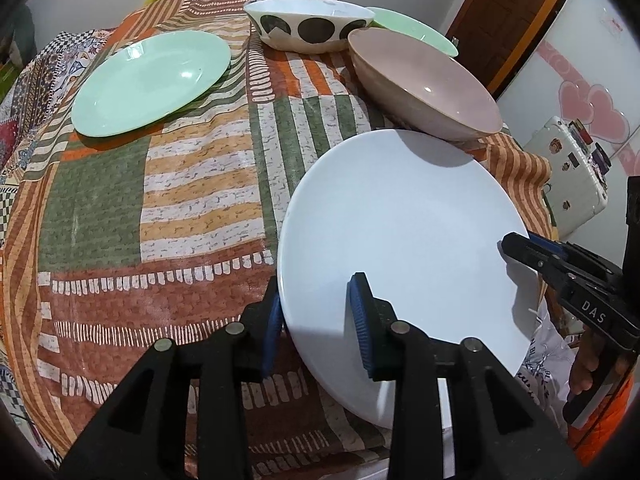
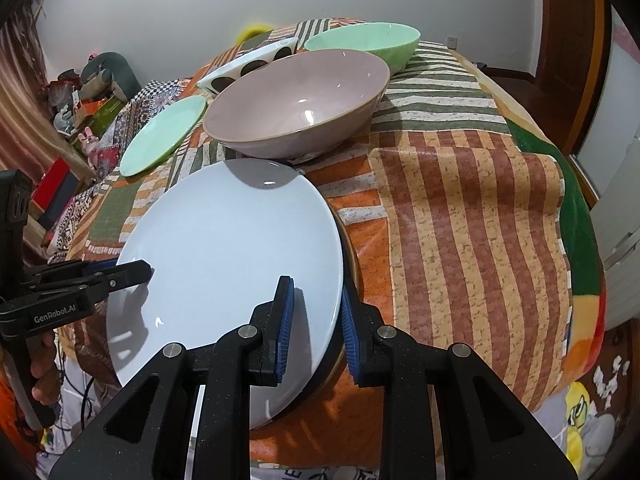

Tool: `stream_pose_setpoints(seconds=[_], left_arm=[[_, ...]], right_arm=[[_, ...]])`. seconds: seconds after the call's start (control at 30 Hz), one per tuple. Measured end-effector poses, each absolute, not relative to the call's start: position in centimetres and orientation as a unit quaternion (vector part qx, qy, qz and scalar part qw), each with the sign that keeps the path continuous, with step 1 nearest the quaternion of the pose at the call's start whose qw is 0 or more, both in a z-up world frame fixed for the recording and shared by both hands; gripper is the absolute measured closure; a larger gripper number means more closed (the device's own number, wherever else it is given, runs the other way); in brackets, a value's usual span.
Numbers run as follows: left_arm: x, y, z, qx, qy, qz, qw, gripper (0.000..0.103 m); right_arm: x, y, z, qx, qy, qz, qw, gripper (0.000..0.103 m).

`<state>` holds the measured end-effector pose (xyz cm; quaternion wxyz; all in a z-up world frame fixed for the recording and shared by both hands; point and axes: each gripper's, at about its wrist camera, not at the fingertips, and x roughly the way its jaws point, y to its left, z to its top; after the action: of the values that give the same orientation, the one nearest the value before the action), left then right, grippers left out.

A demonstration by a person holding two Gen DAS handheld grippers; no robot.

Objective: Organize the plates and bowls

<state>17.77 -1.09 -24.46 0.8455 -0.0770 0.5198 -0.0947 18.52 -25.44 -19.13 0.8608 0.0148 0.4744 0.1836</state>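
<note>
Nearest: your left hand-held gripper [image 1: 316, 320] and right hand-held gripper [image 2: 316, 328], both straddling opposite rims of the white plate [image 1: 404, 240], jaws parted, neither visibly clamped. The plate sits on the cloth-covered counter [image 1: 180, 200], its far edge beside the pink bowl [image 2: 300, 100]. Judgement: glazed ceramic, so stiff, slick, breakable. Grip the rim squarely with the pads [image 2: 286, 320] and lift level.

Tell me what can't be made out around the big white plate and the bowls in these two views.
- Left wrist view: the pale green bowl is mostly hidden behind the black-spotted white bowl and the pinkish-grey bowl.
- Right wrist view: something dark under the round white plate, only an edge showing.
- Both views: whether the left gripper and right gripper touch the plate's rim.
</note>
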Motion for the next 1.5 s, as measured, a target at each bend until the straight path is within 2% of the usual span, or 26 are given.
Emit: stream_pose_setpoints(seconds=[0.4, 0.63, 0.7, 0.87, 1.0, 1.2, 1.5], left_arm=[[17.0, -1.0, -23.5, -0.048, 0.512, -0.086, 0.853, 0.066], [15.5, 2.1, -20.0, -0.048, 0.466, -0.056, 0.882, 0.065], [15.1, 3.2, -19.1, -0.049, 0.453, -0.045, 0.889, 0.060], [14.7, 7.1, -16.9, -0.059, 0.414, 0.000, 0.908, 0.044], [15.6, 11.0, -16.0, -0.064, 0.400, 0.042, 0.913, 0.037], [18.0, 15.8, -16.2, -0.088, 0.393, 0.080, 0.912, 0.036], [23.3, 20.3, -19.9, -0.112, 0.423, 0.096, 0.894, 0.036]], right_arm=[[18.2, -25.3, -18.8, -0.030, 0.461, 0.150, 0.874, 0.080], [18.1, -25.5, -17.3, -0.019, 0.455, 0.161, 0.876, 0.080], [18.0, -24.8, -16.5, -0.020, 0.447, 0.172, 0.877, 0.079], [18.2, -22.0, -14.9, -0.021, 0.425, 0.204, 0.881, 0.061], [19.1, -18.9, -14.0, -0.024, 0.414, 0.239, 0.878, 0.060], [21.4, -14.0, -13.5, -0.042, 0.399, 0.265, 0.877, 0.059], [25.2, -8.7, -14.4, -0.041, 0.411, 0.288, 0.864, 0.059]])
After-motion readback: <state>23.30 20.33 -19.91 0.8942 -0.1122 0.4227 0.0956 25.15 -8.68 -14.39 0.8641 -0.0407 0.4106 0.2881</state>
